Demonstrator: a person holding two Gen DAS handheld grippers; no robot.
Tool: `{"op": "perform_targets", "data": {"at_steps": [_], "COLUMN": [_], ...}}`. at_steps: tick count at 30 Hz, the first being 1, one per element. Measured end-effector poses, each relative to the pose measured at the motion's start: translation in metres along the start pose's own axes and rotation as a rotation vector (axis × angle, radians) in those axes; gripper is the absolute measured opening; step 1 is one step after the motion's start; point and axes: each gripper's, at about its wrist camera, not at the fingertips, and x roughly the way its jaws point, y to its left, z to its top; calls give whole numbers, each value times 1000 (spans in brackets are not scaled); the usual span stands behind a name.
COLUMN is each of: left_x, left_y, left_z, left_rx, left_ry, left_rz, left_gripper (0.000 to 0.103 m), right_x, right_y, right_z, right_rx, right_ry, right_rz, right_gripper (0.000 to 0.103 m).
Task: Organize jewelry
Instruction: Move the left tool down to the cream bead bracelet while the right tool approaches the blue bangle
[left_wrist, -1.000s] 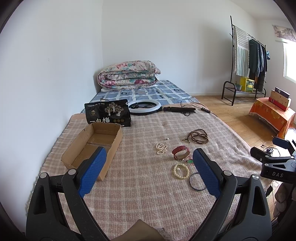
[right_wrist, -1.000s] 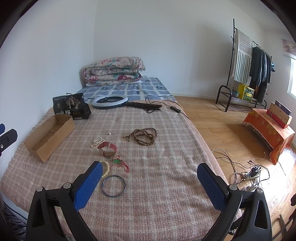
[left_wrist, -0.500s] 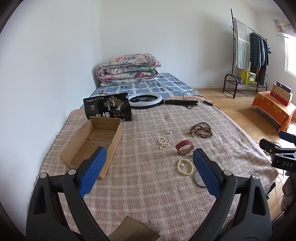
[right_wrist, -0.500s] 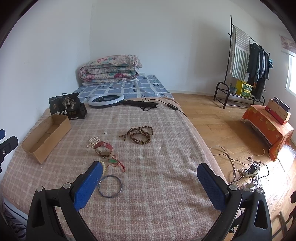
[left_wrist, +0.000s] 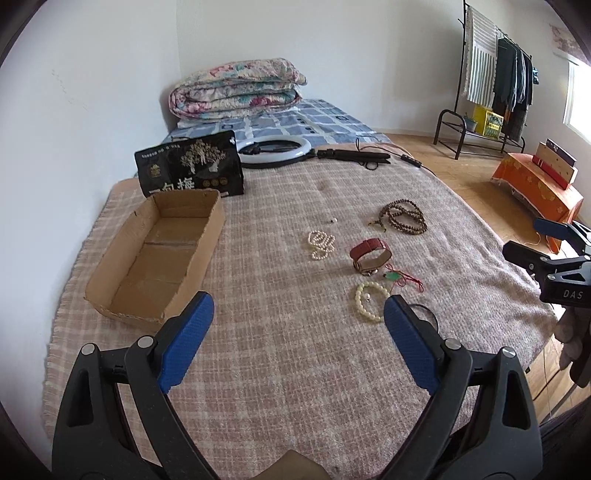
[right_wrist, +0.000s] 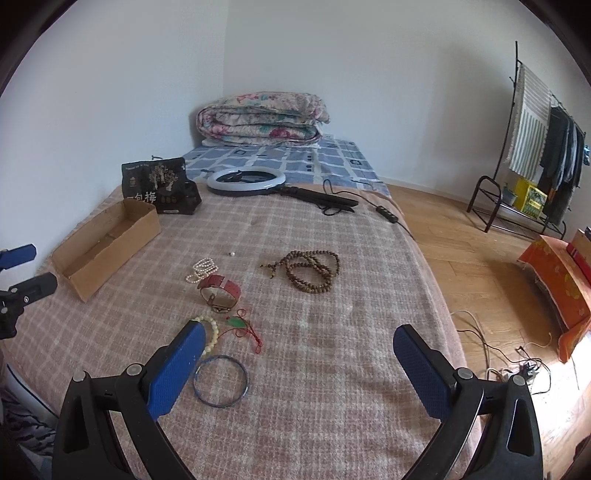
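Note:
Jewelry lies on a plaid blanket: a brown bead necklace (left_wrist: 402, 216) (right_wrist: 310, 271), a white pearl strand (left_wrist: 320, 243) (right_wrist: 202, 268), a red leather strap (left_wrist: 370, 254) (right_wrist: 221, 291), a green pendant on red cord (left_wrist: 397, 277) (right_wrist: 238, 324), a cream bead bracelet (left_wrist: 369, 301) (right_wrist: 213, 330) and a blue bangle (right_wrist: 220, 380). An open cardboard box (left_wrist: 159, 254) (right_wrist: 105, 247) lies at the left. My left gripper (left_wrist: 297, 325) is open and empty, above the blanket's front. My right gripper (right_wrist: 297, 356) is open and empty, above the bangle's right.
A black printed bag (left_wrist: 190, 166) stands behind the box. A ring light (left_wrist: 275, 149) with stand and cable lies farther back, before a folded quilt (left_wrist: 236, 86). A clothes rack (right_wrist: 535, 155) and an orange-covered stand (right_wrist: 557, 273) are on the wooden floor at right.
Both grippers have moved forward and lowered over the blanket, so the jewelry and the box look nearer. Both stay open and empty.

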Motion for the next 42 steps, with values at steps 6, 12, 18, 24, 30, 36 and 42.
{"op": "perform_targets", "data": {"at_steps": [6,12,18,24,30,36,42], "left_x": [23,46,68,101,141,159,174], "left_y": [-8,-13,-18,-25,-26,-29,-36], "left_z": [-4,-5,-1,2,-5,-5,-11], "left_rx": [15,24,36,41,-19,-67,-75], "left_ry": [66,126,171,238,348,392,430], "left_rz": [-17,-2,-30,-97,-162,-228,-237], "left_gripper": [89,89,89,72,56,46,42], "right_x": [36,66,81,89,103,111,113], "right_y": [7,9,18,39,53,57,67], "right_z": [2,-20,-38,-51,-64,-71,-76], "right_rx": [-78,-108,-122,-168,-196,-211,-252], "right_ry": [65,193,241,240,275,270,249], "right_rz": [45,99,141,154,150,150,146], "right_gripper": [99,95,94,103,103,103,103]}}
